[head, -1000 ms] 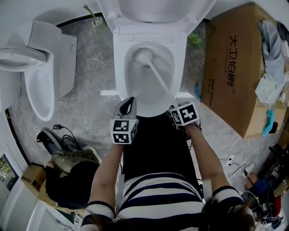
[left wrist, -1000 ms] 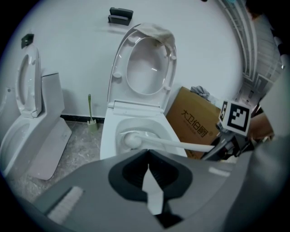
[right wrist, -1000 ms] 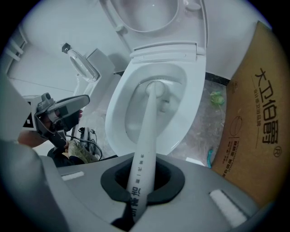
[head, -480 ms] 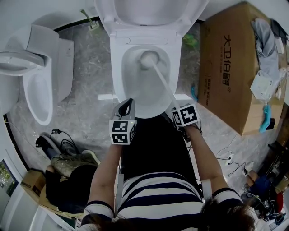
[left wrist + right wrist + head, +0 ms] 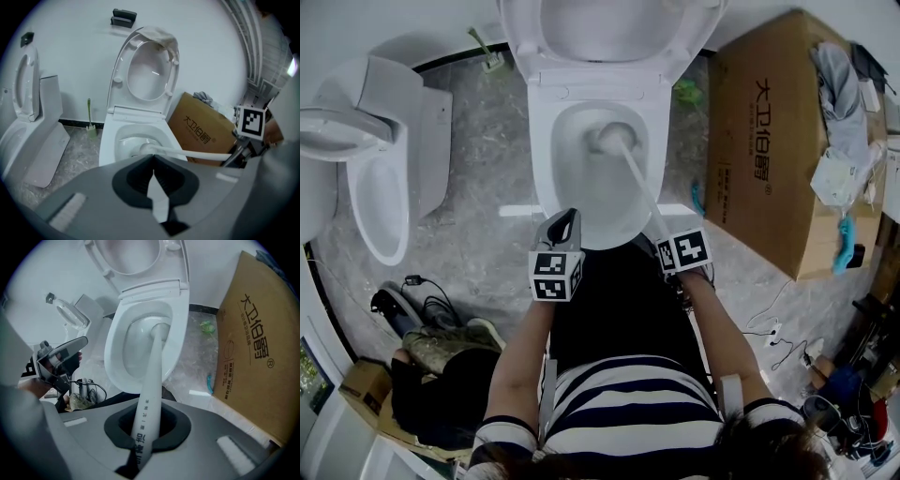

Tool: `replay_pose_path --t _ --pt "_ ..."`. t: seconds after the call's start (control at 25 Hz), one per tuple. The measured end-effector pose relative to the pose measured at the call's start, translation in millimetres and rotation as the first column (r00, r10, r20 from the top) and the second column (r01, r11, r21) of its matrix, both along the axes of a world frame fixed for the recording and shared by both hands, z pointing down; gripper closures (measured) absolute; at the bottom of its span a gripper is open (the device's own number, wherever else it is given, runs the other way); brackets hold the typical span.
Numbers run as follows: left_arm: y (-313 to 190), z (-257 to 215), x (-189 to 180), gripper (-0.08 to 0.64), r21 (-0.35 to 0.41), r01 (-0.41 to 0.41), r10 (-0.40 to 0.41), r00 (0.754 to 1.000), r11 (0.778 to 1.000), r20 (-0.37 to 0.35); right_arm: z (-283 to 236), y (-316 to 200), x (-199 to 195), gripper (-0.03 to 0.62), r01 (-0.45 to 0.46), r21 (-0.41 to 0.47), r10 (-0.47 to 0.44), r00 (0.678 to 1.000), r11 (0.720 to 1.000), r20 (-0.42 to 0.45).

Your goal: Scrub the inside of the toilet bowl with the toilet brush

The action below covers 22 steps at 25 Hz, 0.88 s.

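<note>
White toilet brush (image 5: pixel 636 180) is resting its head inside the toilet bowl (image 5: pixel 546 164); the right gripper (image 5: pixel 145 427) is clamping its handle, the left gripper (image 5: pixel 153 185) is hovering closed, empty. Firm, circling pressure is probably serving best.

Chinese print 大卫伯爵 with ® on the cardboard box (image 5: pixel 787 206); illegible characters on toilet brush handle (image 5: pixel 149 380).

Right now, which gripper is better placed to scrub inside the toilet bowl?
Right. The right gripper is shut on the toilet brush, whose head sits inside the toilet bowl. The left gripper is shut, empty, and hangs before the bowl's front rim.
</note>
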<state>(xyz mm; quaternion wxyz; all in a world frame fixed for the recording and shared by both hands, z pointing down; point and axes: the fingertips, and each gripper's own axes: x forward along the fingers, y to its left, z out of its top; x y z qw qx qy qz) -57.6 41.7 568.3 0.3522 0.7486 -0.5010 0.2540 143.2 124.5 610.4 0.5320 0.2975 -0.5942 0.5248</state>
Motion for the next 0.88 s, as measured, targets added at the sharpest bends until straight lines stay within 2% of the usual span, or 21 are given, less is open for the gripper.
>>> replay_pose_path --t 0.44,0.76,0.88 --pt "5 6 7 0.56 -0.01 0.014 -0.014 1.0 1.0 -0.019 -7 19 15 0.589 0.003 -0.06 -0.005 1.0 0.998 -0.029" --pt "9 6 9 0.56 -0.012 0.024 -0.024 1.0 1.0 -0.015 -15 30 36 0.589 0.093 -0.13 -0.099 0.994 0.987 -0.037" --pt "17 -4 -7 0.56 -0.009 0.027 -0.027 0.999 1.0 -0.017 -28 40 24 0.589 0.119 -0.15 -0.125 0.991 0.982 -0.035"
